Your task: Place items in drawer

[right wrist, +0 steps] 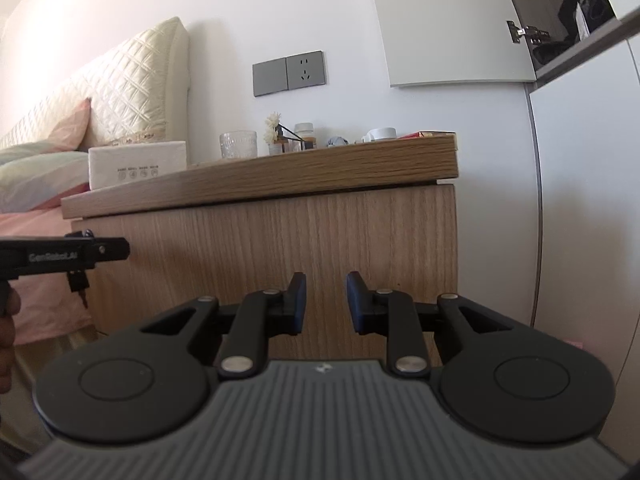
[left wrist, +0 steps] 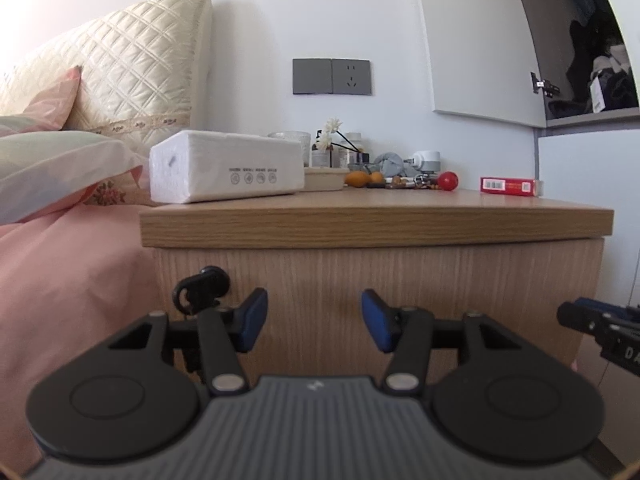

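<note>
A wooden nightstand stands by the bed; its drawer front (left wrist: 380,280) (right wrist: 280,248) is shut. On its top (left wrist: 376,204) lie a white tissue pack (left wrist: 226,166), a red box (left wrist: 508,186), a red ball (left wrist: 448,181), orange fruits (left wrist: 362,178) and small clutter. My left gripper (left wrist: 314,320) is open and empty, facing the drawer front; it also shows in the right wrist view (right wrist: 80,252). My right gripper (right wrist: 326,300) is open and empty, close to the drawer front; its edge shows in the left wrist view (left wrist: 600,328).
A bed with pink bedding (left wrist: 68,280) and pillows (left wrist: 52,168) lies to the left. A wall socket (left wrist: 332,76) is above the nightstand. A white wardrobe (left wrist: 588,184) with an open upper door stands at the right. A glass cup (right wrist: 238,144) and bottles stand at the back.
</note>
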Demonstrator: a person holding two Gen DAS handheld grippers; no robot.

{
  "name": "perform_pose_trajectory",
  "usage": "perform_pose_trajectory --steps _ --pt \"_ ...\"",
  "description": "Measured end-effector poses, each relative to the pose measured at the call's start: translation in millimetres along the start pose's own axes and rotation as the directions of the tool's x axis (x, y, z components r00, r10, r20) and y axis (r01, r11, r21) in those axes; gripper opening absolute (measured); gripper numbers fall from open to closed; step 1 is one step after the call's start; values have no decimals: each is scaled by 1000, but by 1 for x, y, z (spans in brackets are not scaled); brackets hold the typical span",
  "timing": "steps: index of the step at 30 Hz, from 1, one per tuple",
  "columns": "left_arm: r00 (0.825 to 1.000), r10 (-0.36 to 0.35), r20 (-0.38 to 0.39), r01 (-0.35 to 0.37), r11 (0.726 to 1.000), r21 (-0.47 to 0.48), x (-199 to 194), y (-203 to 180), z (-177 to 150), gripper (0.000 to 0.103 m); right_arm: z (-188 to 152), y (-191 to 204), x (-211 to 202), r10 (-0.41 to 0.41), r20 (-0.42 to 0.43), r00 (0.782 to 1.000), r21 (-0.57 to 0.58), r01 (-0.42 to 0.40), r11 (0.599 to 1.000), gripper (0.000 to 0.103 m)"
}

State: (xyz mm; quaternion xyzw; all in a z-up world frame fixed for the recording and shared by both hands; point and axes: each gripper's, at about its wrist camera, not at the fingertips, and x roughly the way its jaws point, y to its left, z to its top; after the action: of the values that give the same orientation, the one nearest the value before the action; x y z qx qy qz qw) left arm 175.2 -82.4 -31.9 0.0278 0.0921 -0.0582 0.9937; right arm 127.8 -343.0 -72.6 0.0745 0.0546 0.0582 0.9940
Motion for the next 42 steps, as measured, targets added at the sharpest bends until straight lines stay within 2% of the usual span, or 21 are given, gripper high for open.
perform_pose_trajectory --steps 6,11,22,26,33,42 --pt "1000 14 -7 -15 999 -38 -22 10 2 56 8 3 -7 8 -22 1000 2 -8 1000 26" --pt "1000 18 -1 -18 1000 -26 -41 13 2 56 11 12 -18 32 -40 999 0 -32 1000 26" --pt "998 59 8 -59 997 -43 -82 15 -3 56 21 36 -37 22 -112 994 -101 -34 994 26" --pt "998 69 4 -69 997 -39 -99 10 -8 56 38 39 -55 53 -124 991 -54 -60 997 26" --pt "997 72 5 -72 996 -48 -130 9 -7 56 70 55 -101 68 -82 994 -72 -74 995 26" --pt "997 70 36 -70 997 -19 -172 9 12 58 84 73 -137 94 -36 995 -42 -95 995 26"
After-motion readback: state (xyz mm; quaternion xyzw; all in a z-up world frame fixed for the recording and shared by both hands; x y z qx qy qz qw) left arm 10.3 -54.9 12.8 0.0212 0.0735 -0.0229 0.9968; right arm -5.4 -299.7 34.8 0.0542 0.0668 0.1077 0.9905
